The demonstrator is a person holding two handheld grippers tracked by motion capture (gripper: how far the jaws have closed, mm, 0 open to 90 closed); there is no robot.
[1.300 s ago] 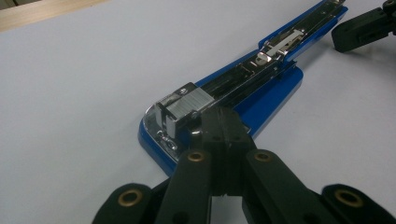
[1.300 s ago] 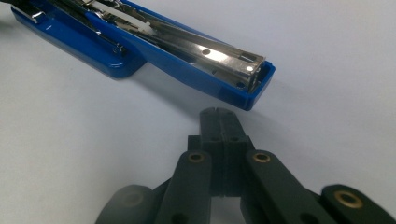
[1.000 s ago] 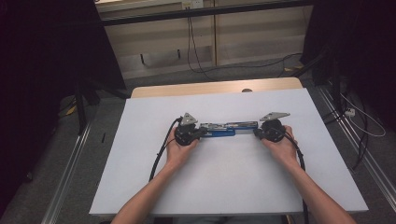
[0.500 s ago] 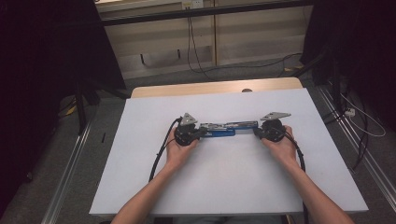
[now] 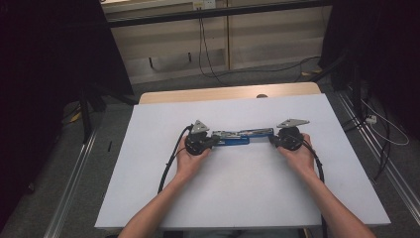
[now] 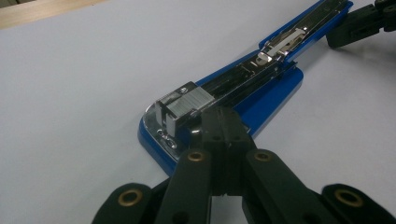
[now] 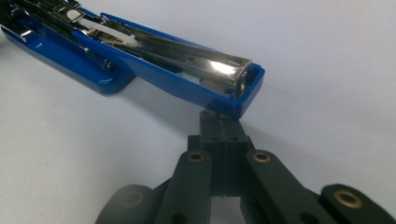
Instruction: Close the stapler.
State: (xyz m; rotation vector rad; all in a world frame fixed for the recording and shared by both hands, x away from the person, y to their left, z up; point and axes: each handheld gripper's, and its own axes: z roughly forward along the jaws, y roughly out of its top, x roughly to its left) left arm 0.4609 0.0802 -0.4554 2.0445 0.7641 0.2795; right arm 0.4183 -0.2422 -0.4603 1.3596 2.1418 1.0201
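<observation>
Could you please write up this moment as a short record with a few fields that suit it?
object: blue stapler, swung fully open, lying flat
surface: white table
staples: a strip sits in the metal channel at the end by the left gripper
left gripper: jaws shut together, tips against the stapler's end
right gripper: jaws shut together, tips at the stapler's opposite end
hands: one on each gripper, arms reaching in from the near edge
</observation>
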